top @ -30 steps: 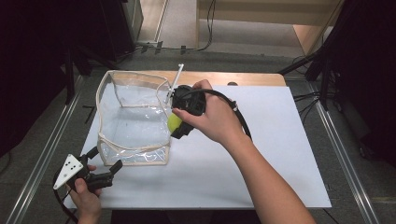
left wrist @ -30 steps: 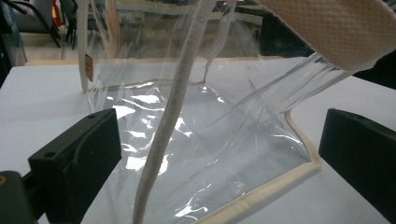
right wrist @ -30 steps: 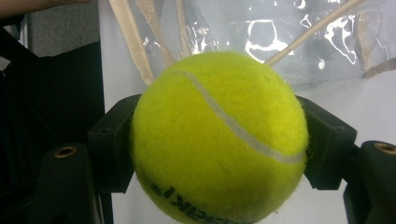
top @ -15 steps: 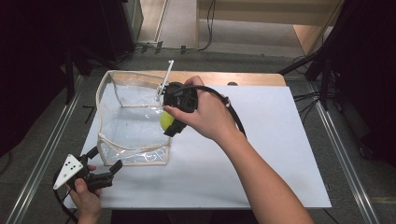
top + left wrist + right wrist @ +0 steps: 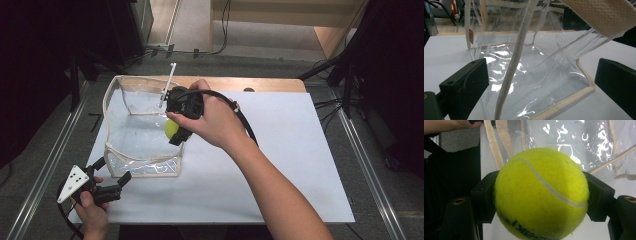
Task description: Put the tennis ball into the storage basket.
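On the white table, my right claw clamps the ball over the bag's rim; left claw gapes empty. The floppy rim could snag the ball.

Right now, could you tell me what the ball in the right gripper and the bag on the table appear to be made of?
Tennis ball: fuzzy yellow-green felt, matte, with a pale curved seam and dark printed lettering; presumably rubber beneath. Bag: clear, glossy plastic film, probably vinyl, judging by its bright glare patches and creases. Its edge trim and strap look like cream woven fabric, with a visible textured weave.
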{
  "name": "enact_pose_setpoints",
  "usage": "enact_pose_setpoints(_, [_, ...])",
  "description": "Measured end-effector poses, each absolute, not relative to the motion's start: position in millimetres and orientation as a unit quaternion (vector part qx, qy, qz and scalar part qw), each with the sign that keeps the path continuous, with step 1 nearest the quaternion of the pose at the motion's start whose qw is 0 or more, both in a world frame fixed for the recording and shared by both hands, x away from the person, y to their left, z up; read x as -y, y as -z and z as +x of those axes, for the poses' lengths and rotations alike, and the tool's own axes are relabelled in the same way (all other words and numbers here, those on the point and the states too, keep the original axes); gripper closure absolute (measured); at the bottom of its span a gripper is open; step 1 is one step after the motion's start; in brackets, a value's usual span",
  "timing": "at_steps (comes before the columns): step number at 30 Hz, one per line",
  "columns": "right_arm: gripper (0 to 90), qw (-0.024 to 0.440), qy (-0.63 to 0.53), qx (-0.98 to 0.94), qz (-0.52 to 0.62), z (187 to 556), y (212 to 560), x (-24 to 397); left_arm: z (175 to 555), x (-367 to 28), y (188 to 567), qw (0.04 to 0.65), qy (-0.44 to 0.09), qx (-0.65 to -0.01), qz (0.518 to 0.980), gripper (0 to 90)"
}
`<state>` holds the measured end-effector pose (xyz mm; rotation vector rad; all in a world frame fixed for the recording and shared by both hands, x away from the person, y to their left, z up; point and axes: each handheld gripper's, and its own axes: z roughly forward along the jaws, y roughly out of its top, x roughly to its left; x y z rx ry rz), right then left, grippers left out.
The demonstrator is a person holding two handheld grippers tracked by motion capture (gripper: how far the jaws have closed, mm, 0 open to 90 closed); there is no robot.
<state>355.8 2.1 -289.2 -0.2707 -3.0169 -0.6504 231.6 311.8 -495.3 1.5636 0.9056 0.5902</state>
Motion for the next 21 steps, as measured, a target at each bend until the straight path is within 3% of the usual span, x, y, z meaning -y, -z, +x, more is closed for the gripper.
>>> enact_pose_setpoints(21, [23.5,0.043,0.203,0.975,-0.073,365.2,300.1,-35.0,231.6,-311.5,495.2,0.579,-0.253,-0.386,0.672,0.0])
